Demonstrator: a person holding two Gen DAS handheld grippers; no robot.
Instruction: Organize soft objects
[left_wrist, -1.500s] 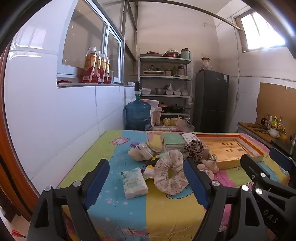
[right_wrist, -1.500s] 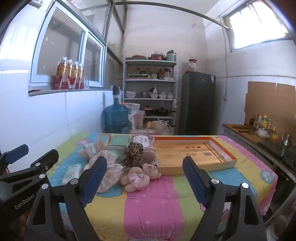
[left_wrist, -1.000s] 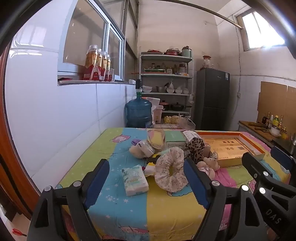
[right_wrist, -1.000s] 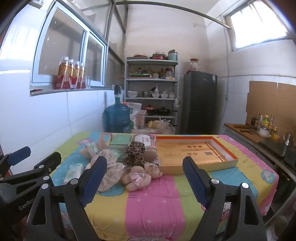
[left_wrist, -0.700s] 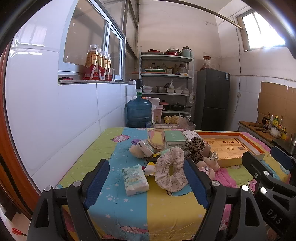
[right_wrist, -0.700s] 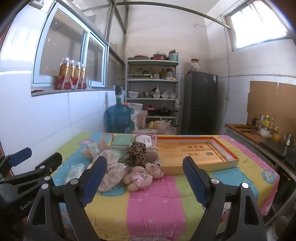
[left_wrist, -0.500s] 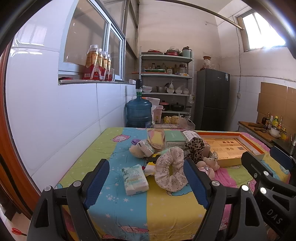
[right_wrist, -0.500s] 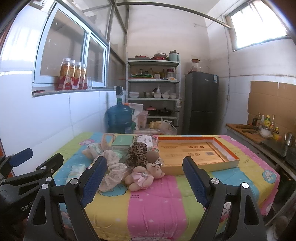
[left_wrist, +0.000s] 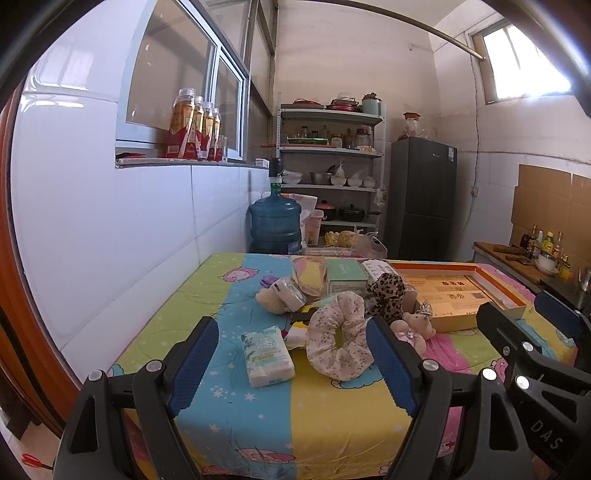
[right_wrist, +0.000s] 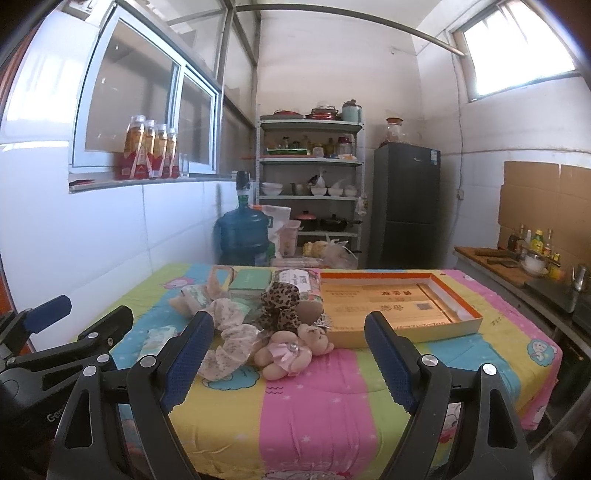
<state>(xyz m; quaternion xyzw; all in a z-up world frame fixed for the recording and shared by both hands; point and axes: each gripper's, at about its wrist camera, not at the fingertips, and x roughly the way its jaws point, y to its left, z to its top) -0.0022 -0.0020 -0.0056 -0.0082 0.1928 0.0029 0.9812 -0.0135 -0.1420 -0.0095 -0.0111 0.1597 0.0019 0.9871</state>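
Note:
A heap of soft things lies mid-table on a colourful striped cloth (left_wrist: 332, 413): a floral scrunchie (left_wrist: 338, 345), a leopard-print scrunchie (left_wrist: 388, 295), a small pink-dressed teddy bear (right_wrist: 291, 350) and a beige plush toy (left_wrist: 277, 295). A white tissue pack (left_wrist: 267, 354) lies nearest the left gripper. An orange-rimmed shallow box (right_wrist: 399, 306) sits to the right of the heap. My left gripper (left_wrist: 293, 365) hovers open at the table's near edge with nothing between its fingers. My right gripper (right_wrist: 288, 362) is open too, short of the teddy bear.
A green box (left_wrist: 347, 278) and a wrapped package (right_wrist: 299, 282) sit behind the heap. Beyond the table stand a blue water jug (left_wrist: 275, 225), a shelf rack (left_wrist: 328, 177) and a dark fridge (left_wrist: 423, 206). A white tiled wall (left_wrist: 110, 229) borders the left; a counter (right_wrist: 517, 269) stands right.

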